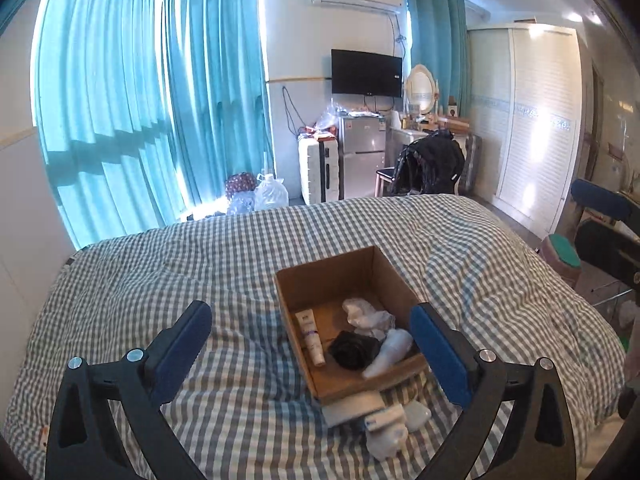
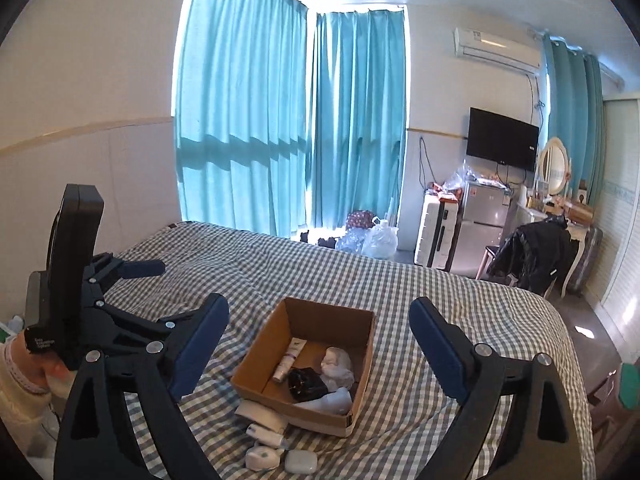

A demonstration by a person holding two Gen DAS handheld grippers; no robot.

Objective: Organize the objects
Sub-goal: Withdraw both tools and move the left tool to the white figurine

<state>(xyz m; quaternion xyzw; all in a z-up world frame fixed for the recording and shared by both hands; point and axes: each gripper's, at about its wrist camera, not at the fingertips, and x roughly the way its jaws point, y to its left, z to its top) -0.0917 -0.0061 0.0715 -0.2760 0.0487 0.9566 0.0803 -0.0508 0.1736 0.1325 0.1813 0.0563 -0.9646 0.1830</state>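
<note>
Left wrist view: the left gripper [image 1: 312, 344] is spread wide and empty above the bed [image 1: 160, 280]; the cardboard box [image 1: 332, 276] sits between its fingers, with small white items [image 1: 384, 424] just below.

Right wrist view: the right gripper [image 2: 316, 344] gapes wide, empty, with the box [image 2: 256, 364] between its fingers.

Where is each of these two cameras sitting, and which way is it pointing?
Left wrist view: rides the left gripper, looking across the checked bed at the cardboard box; its own open fingers frame the view.
Right wrist view: rides the right gripper, facing the same box from further right; its own open fingers show, with the left gripper at left.
Both share the box, the small white items before it, curtains and TV.
</note>
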